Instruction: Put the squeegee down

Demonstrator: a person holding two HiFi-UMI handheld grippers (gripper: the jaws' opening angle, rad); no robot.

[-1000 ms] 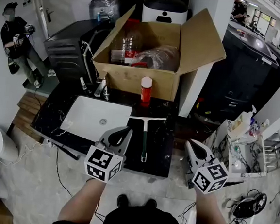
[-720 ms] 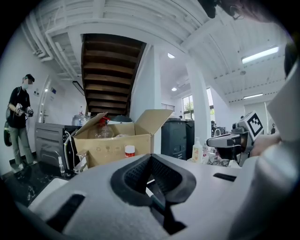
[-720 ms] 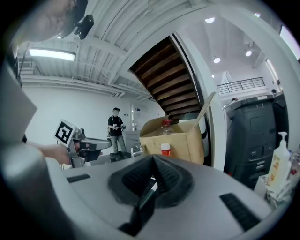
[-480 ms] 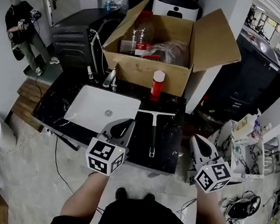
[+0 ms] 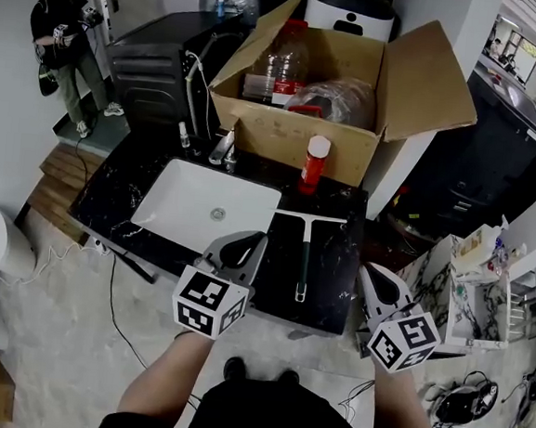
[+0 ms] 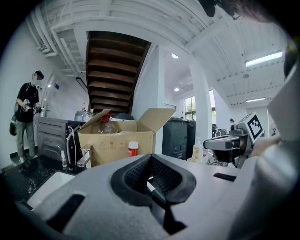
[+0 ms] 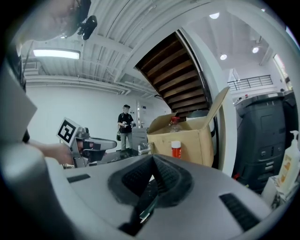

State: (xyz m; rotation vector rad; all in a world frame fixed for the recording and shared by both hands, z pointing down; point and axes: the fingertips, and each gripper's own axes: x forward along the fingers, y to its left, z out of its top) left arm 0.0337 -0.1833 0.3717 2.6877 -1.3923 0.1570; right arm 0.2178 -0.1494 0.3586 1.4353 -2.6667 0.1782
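Observation:
The squeegee [image 5: 304, 256] lies flat on the black counter [image 5: 332, 289], with its white blade toward the box and its dark green handle pointing at me. Nothing touches it. My left gripper [image 5: 255, 239] hovers over the counter's front edge, just left of the handle, shut and empty. It shows the same shut tips in its own view [image 6: 151, 155]. My right gripper [image 5: 367, 267] hangs off the counter's right front corner, to the right of the squeegee. Its jaws [image 7: 153, 157] are shut with nothing between them.
A white sink [image 5: 203, 214] with a faucet [image 5: 224, 146] is set in the counter to the left. Behind it stand an open cardboard box [image 5: 294, 131] and a red bottle [image 5: 314, 164]. A person [image 5: 69, 33] stands far back left. Cluttered shelves [image 5: 473, 273] are on the right.
Both grippers have drifted a little along the counter's front edge and stayed shut. The squeegee lies where it was.

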